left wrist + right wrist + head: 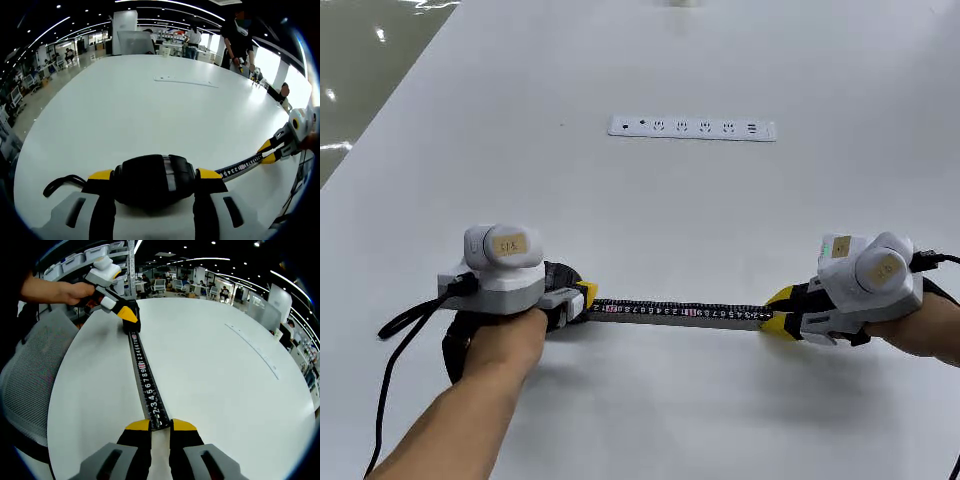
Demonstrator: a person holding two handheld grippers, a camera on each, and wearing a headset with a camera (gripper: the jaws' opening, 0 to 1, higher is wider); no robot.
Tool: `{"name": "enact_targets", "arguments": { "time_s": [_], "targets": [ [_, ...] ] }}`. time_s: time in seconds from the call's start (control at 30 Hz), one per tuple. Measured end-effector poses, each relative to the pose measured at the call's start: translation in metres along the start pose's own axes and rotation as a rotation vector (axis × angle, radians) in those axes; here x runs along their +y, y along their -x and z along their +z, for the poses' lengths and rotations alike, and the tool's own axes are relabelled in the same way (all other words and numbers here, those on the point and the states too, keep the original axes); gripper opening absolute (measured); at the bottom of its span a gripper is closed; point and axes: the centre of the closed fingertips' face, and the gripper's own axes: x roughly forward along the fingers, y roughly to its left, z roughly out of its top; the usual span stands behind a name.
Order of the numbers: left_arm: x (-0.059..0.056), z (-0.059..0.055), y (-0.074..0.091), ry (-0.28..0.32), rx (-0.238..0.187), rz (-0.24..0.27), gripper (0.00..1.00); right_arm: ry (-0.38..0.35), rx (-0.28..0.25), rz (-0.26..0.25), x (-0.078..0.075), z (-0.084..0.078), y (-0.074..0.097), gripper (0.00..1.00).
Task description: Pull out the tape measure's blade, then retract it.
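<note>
The black tape measure case (154, 178) sits clamped between the yellow-tipped jaws of my left gripper (155, 175), low on the white table. In the head view this left gripper (575, 298) is at the left with the case (563, 279) half hidden behind it. A dark blade (675, 312) with white numbers runs out flat to the right. My right gripper (778, 311) is shut on the blade's end. In the right gripper view the blade (145, 385) stretches from the right gripper (160, 425) to the left gripper (129, 320).
A white power strip (692, 128) lies farther back on the white table (650, 220). A black cord (395, 340) trails from the left gripper. People (239, 35) stand beyond the table's far edge, and a mesh chair (30, 385) sits beside the table.
</note>
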Motion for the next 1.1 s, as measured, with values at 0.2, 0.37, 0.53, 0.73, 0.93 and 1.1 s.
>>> {"name": "enact_targets", "arguments": {
  "time_s": [0.2,0.37,0.53,0.73,0.93,1.1],
  "targets": [
    [0.0008,0.0003,-0.0012,0.004,0.004,-0.006,0.57,-0.001,0.002,0.000,-0.0008,-0.0002,-0.0001,0.09],
    [0.0006,0.0013,-0.0014,0.003,0.003,-0.007,0.57,-0.002,0.006,0.000,-0.0014,-0.0009,-0.0001,0.09],
    [0.0005,0.0026,-0.0034,0.002,0.003,-0.013,0.57,-0.002,0.010,-0.001,-0.0033,-0.0014,-0.0001,0.09],
    [-0.0006,0.0031,-0.0029,0.002,0.006,-0.020,0.57,0.000,0.015,0.000,-0.0040,-0.0020,-0.0004,0.09],
    [-0.0014,0.0030,-0.0025,0.004,0.009,-0.028,0.57,0.006,0.021,0.002,-0.0046,-0.0018,-0.0005,0.09],
    [-0.0017,0.0027,-0.0025,0.007,0.012,-0.032,0.57,0.011,0.022,0.004,-0.0033,0.0013,-0.0021,0.09]
  ]
}}
